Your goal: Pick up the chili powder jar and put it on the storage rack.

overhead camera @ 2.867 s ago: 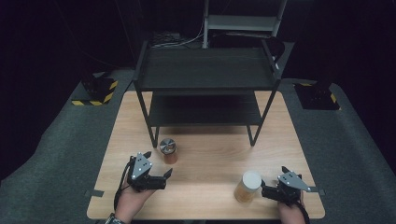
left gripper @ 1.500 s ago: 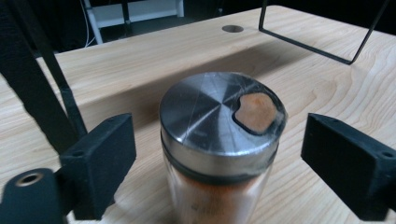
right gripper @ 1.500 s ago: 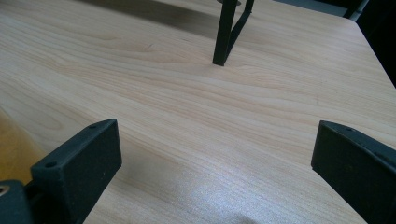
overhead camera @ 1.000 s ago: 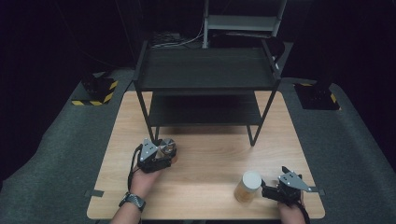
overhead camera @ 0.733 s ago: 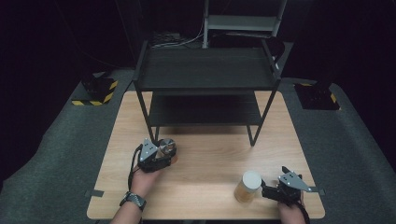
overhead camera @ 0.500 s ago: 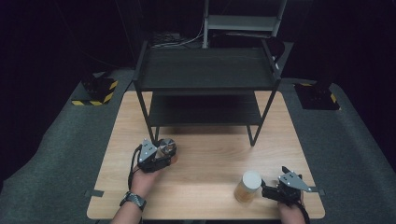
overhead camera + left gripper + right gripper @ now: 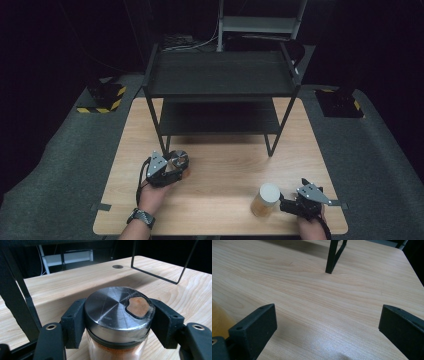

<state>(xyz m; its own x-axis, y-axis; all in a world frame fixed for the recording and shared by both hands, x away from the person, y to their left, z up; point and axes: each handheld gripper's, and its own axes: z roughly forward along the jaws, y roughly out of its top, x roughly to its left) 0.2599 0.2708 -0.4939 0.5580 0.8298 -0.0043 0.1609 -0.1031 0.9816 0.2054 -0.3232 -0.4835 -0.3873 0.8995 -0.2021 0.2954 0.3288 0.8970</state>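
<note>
A small glass spice jar (image 7: pixel 178 159) with a steel lid and orange powder stands on the wooden table (image 7: pixel 225 165), just in front of the rack's left leg. My left gripper (image 7: pixel 178 167) is shut on it; in the left gripper view both black pads (image 7: pixel 75 322) press the sides of the spice jar (image 7: pixel 112 312) just under its lid. A second jar (image 7: pixel 267 199) with a white lid and amber contents stands at the front right. My right gripper (image 7: pixel 284 204) rests beside it, pointing at it. Its jaws (image 7: pixel 324 325) stand open over bare wood.
A black two-tier metal rack (image 7: pixel 222 75) fills the back half of the table; one of its legs (image 7: pixel 332 257) stands ahead of the right gripper. Grey carpet surrounds the table. Black-and-yellow floor blocks (image 7: pixel 102 97) lie at the back left.
Since the earliest frame my left gripper has moved forward from the table's front to the steel-lidded jar and now grips it. The right gripper and white-lidded jar have not moved.
</note>
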